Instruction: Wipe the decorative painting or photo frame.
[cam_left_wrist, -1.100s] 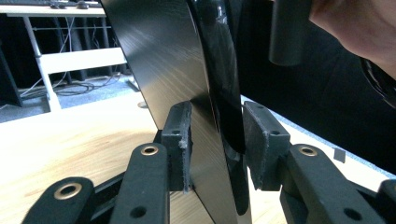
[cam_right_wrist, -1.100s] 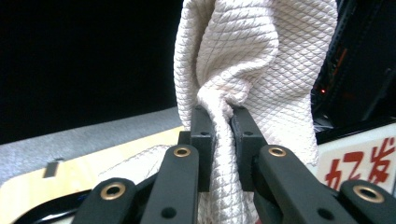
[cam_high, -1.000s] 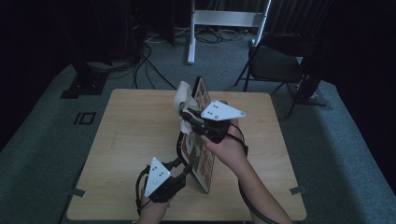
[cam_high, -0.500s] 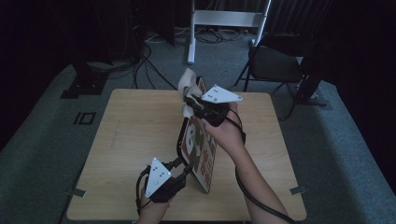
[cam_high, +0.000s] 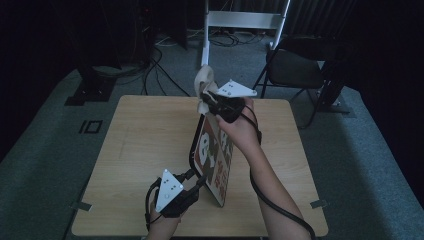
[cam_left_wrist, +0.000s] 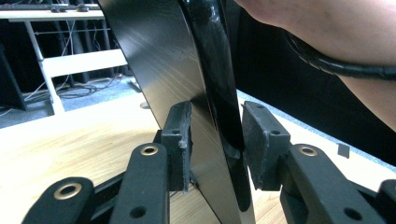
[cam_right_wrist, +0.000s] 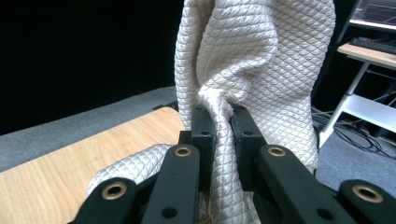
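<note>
The cloth (cam_right_wrist: 252, 70), clenched in the right gripper's (cam_high: 212, 100) jaws, should wipe flat along the board (cam_high: 212, 155), which the left gripper's (cam_high: 197, 184) jaws clamp upright on the bench (cam_high: 140, 150).

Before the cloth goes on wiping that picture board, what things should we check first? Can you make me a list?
1. Right gripper pinches the cloth tight: ok.
2. Left gripper clamps the board: left pad touches, right side cannot tell.
3. Board stands on edge on the table: ok.
4. Cloth touches the board's top: cannot tell.
5. Cable hangs away from the board: ok.
</note>
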